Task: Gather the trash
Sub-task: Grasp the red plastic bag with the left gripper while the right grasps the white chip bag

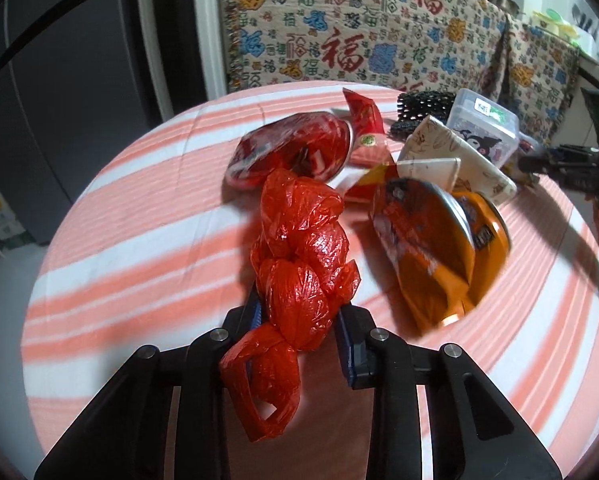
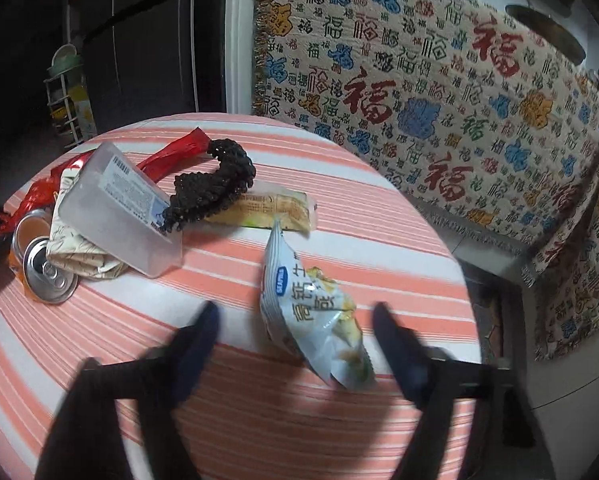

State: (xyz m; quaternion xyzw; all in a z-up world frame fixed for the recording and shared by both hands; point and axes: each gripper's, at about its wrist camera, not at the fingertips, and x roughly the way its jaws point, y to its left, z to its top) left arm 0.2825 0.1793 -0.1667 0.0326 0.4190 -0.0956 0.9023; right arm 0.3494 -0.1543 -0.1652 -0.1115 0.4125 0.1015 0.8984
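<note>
The left hand-held gripper (image 1: 303, 312) is clamping a knotted red plastic bag (image 1: 299, 252) between its blue pads, gripping it at the lower knot while the rest is bulging forward over the striped surface (image 1: 139, 200). The bag looks light, soft and crinkly; it is probably going to slip if pinched on a loose fold, so the tight knot is the firmer place to hold.

The right hand-held gripper (image 2: 295, 320) is standing wide, its fingers blurred, straddling a pale blue snack packet (image 2: 315, 312) that is lying near the surface's edge. That packet seems thin, slick and nearly weightless; closing across its puffed middle, not the flat sealed end, is likely to be the safer grip, since the film may slide out.

Further back, other trash is lying in a loose heap: an orange drink can (image 2: 43, 268) on its side, folded patterned paper (image 2: 79, 256), a clear plastic box (image 2: 115, 216), a yellow wrapper (image 2: 271, 212) and a black beaded item (image 2: 211, 188). The can is stiff but prone to rolling.
</note>
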